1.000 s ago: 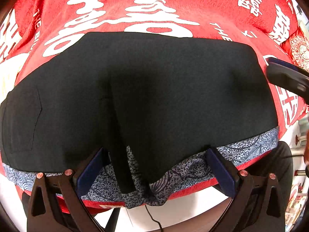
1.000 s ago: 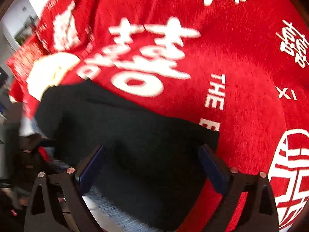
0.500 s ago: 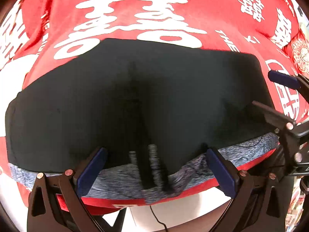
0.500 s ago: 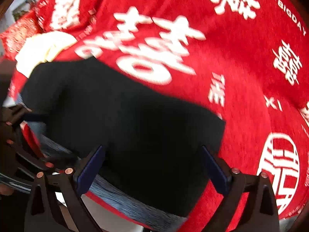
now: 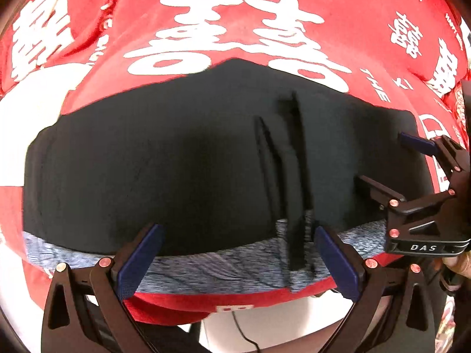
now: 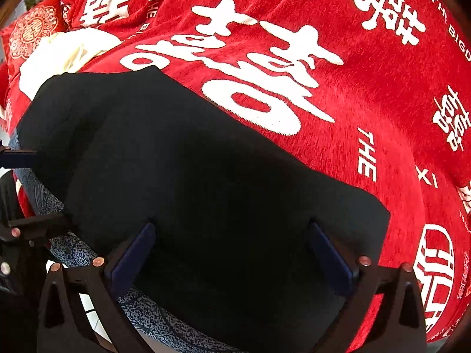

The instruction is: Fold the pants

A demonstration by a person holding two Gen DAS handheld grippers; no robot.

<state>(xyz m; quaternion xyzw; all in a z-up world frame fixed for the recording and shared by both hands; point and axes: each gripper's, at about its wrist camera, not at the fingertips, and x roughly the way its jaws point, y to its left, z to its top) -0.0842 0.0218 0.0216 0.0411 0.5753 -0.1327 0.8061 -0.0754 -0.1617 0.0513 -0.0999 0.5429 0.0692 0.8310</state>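
The black pants (image 5: pixel 182 158) are lying flat on a red blanket (image 5: pixel 241 14), forming a wide, matte, dark block with a smooth weave. A few long narrow creases are standing up as ridges right of the middle in the left wrist view. Along the near edge, a band of blue-grey patterned fabric (image 5: pixel 223 267) with fine wavy line print is showing beneath the black cloth; whether it belongs to the pants or to a separate layer cannot be told. In the right wrist view the pants (image 6: pixel 206 182) are reaching a squared corner at the right, with the same speckled blue-grey fabric (image 6: pixel 164 317) peeking out below.

The left hand-held gripper (image 5: pixel 240 257) is hanging over the near edge with its blue-padded fingers spread wide, holding nothing. The right hand-held gripper (image 6: pixel 232 253) is likewise standing wide apart above the black cloth, empty; in the left wrist view it (image 5: pixel 391 161) is appearing at the right edge, its body carrying the letters "DAS".

The blanket (image 6: pixel 368 94) is looking plush and fuzzy, carrying large white double-happiness characters and the readable fragments "THE", "BIGDAY" and "XI". A red cushion (image 6: pixel 32 32) with an ornate gold-toned medallion is sitting at the far left, beside a cream-white cloth (image 6: pixel 64 56).
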